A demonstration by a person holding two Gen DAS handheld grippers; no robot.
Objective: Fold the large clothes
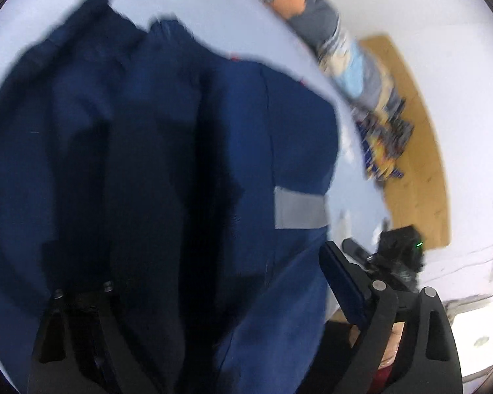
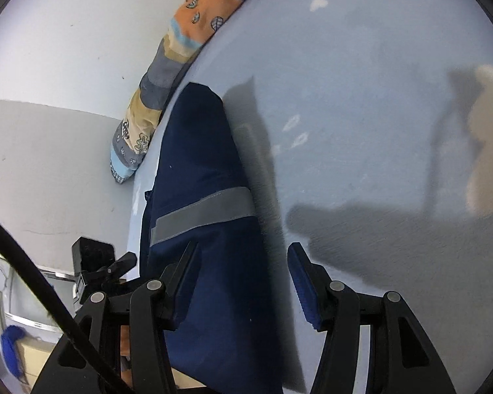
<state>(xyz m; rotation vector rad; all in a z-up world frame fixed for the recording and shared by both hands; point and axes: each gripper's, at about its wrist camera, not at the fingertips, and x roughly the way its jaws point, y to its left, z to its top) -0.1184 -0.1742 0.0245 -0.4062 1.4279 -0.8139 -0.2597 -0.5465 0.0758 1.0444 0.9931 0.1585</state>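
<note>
The navy garment (image 2: 207, 203) with its grey reflective band (image 2: 203, 211) is lying on the pale blue bed (image 2: 361, 98). Left tool (image 1: 210, 282) is gaping over it; right tool (image 2: 243, 262) is standing apart, fabric between, unpinched. A patterned quilt (image 2: 157, 98) is crowding the far edge.

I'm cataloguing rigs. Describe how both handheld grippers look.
Both are matte black linkage frames with silver pivot pins. The right gripper carries blue ribbed pads, and a black cable curves past it. The left gripper has a dark blue pad on the finger that shows.
</note>
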